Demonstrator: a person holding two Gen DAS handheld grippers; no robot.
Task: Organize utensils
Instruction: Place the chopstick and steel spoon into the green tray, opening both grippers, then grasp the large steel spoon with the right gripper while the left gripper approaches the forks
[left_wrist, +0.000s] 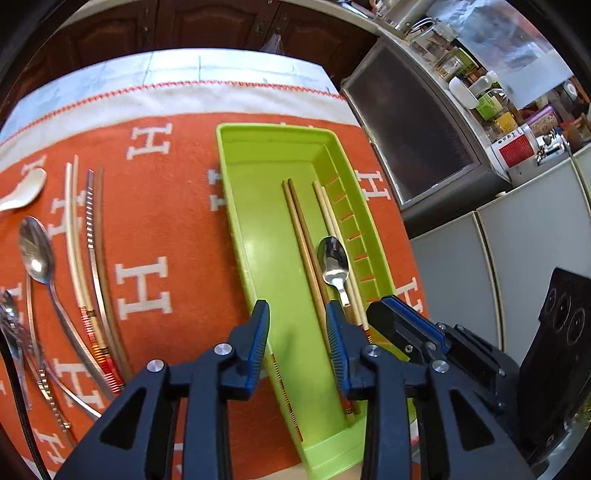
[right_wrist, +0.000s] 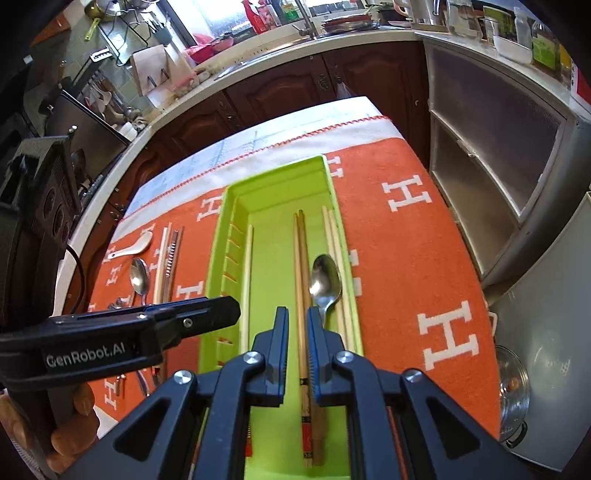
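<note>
Readable writing: "GenRobot.AI" in white on my left tool's (right_wrist: 207, 314) black body; white "H" letters across the orange woven cloth (left_wrist: 177, 236) covering the counter.

Lime-green plastic tray (left_wrist: 258, 206): wooden chopstick pairs and one steel spoon (left_wrist: 334, 264) inside, along its right wall.

Left tool part open, empty, above the tray's near-left rim. Right tool (right_wrist: 297, 325) narrowly parted astride brown chopsticks (right_wrist: 301, 266); grip uncertain.

Loose spoons and chopsticks lie left; tray centre bare.

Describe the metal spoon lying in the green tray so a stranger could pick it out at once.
Find the lime-green tray on the orange cloth. Inside it, near its right wall, lies the metal spoon, bowl pointing away. It is the only shiny metal piece there; everything beside it is a wooden chopstick.
</note>
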